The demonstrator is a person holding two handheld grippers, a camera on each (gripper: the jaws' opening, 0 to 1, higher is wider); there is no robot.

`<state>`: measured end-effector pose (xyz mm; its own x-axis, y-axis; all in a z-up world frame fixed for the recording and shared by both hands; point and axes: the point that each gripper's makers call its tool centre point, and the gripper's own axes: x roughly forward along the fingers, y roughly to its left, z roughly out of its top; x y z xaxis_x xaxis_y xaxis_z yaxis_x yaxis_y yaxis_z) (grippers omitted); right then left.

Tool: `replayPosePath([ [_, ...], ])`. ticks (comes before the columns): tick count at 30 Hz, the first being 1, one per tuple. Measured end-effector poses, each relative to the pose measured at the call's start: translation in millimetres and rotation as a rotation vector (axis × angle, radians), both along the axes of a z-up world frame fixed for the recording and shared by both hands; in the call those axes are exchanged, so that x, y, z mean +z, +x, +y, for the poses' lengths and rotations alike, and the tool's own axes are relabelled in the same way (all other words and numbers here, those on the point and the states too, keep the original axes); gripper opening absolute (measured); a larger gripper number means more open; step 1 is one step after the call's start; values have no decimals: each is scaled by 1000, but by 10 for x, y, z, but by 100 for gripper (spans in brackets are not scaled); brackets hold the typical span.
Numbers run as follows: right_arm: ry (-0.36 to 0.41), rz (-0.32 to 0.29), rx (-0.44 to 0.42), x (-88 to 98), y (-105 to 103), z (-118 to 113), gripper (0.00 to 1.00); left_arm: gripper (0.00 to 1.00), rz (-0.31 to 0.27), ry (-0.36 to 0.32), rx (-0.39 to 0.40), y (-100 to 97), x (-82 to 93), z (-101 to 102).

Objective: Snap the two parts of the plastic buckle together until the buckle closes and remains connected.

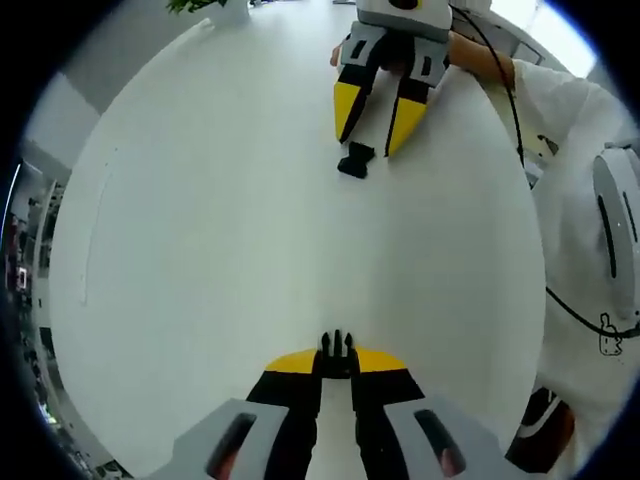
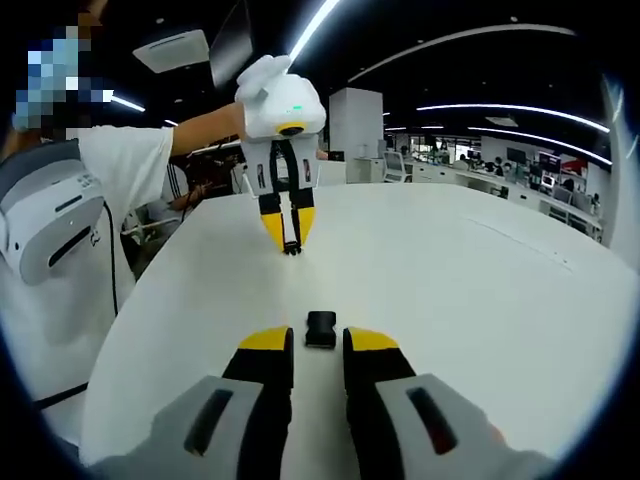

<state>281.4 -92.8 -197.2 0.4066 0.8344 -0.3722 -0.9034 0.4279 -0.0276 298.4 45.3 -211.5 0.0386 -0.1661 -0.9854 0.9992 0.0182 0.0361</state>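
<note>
The male buckle half (image 1: 337, 349), black with prongs pointing away, sits pinched between the yellow tips of my left gripper (image 1: 338, 364), which is shut on it low over the white table (image 1: 200, 250). The female buckle half (image 1: 355, 160) lies flat on the table just in front of my right gripper (image 1: 368, 146), whose jaws stand apart. In the right gripper view that half (image 2: 320, 328) rests at the tips of my open right gripper (image 2: 318, 351), untouched. Farther off, my left gripper (image 2: 290, 243) points down with the pronged half (image 2: 291, 246) in its tips.
The round white table's edge (image 2: 130, 330) runs close on the person's side. A person in a white shirt (image 2: 110, 170) holds both grippers. A cable (image 1: 515, 110) hangs by the right gripper. A potted plant (image 1: 205, 6) stands at the table's far edge.
</note>
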Motion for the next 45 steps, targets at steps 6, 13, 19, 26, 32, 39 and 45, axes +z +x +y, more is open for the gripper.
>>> replayPosePath([
  [6, 2, -2, 5, 5, -3, 17, 19, 15, -3, -8, -1, 6, -1, -24],
  [13, 1, -5, 5, 21, -14, 13, 19, 18, -5, -50, 8, 16, 72, -10],
  [19, 4, 3, 2, 0, -14, 19, 19, 21, -18, -115, 17, -12, 104, 36],
  [26, 1, 5, 4, -3, -13, 22, 19, 22, -53, -252, 38, -71, 201, 39],
  [32, 13, 9, 1, -1, 11, 43, 19, 22, -84, -311, 45, -89, 276, 36],
  [39, 20, 12, -2, 3, 11, 36, 19, 25, -120, -448, 80, -59, 311, 40],
  [45, 28, 6, 3, 21, 24, 53, 19, 24, -156, -532, 117, 44, 361, 58],
])
